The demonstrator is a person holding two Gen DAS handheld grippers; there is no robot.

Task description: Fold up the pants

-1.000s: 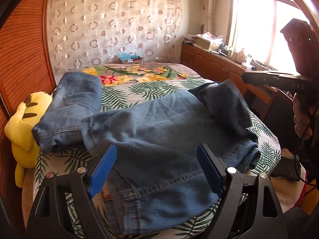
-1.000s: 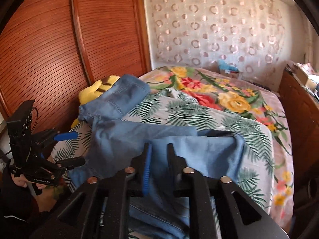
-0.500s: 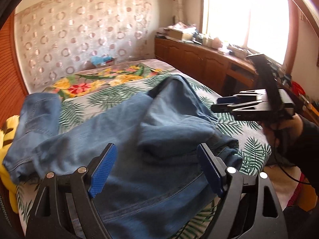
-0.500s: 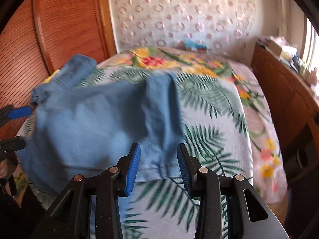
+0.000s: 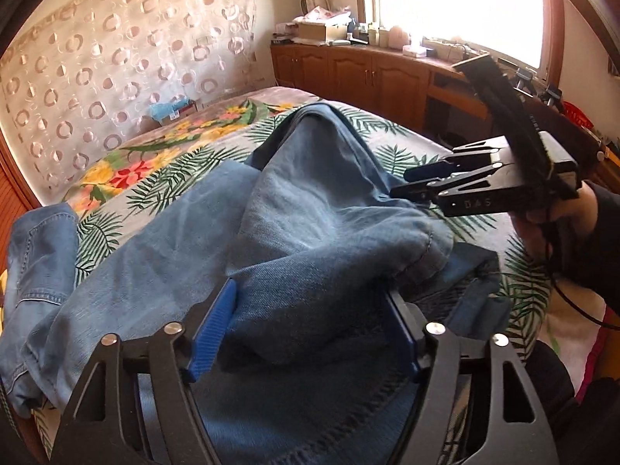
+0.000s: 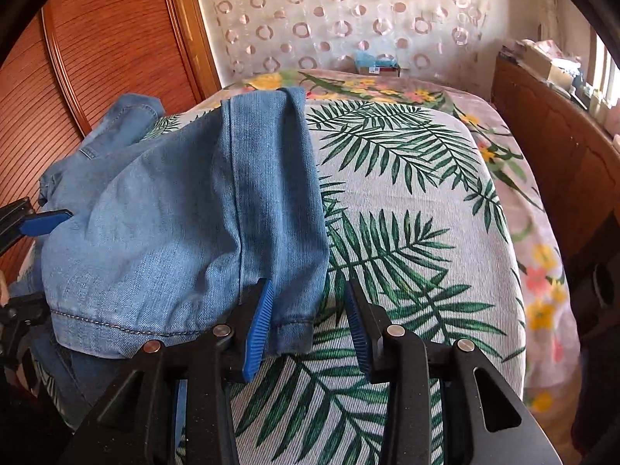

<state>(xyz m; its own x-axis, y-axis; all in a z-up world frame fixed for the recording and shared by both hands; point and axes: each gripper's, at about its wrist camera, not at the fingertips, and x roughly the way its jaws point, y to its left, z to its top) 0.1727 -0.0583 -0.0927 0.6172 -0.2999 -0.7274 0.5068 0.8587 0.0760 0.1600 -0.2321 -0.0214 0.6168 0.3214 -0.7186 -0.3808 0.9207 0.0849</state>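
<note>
Blue jeans (image 5: 317,217) lie folded over on the bed, the leg ends laid back across the waist part. My left gripper (image 5: 306,325) is open, its blue pads either side of a bunched fold of denim. My right gripper (image 6: 310,323) is open, with the hem corner of the jeans (image 6: 186,209) lying between its pads, touching the left one. The right gripper also shows in the left wrist view (image 5: 418,184), jaws apart, at the fold's right edge. The left gripper's blue pad (image 6: 46,223) shows at the left edge of the right wrist view.
The bed carries a palm-leaf cover (image 6: 407,193) over a floral sheet (image 6: 542,279). A wooden sliding door (image 6: 97,58) stands left, a wooden cabinet (image 5: 368,77) under the window right. A second denim piece (image 5: 38,248) lies at the bed's left side.
The right gripper opened and let go of the jeans' leg end, now laid over the waist part. The left gripper moved in so denim sits between its open pads.
</note>
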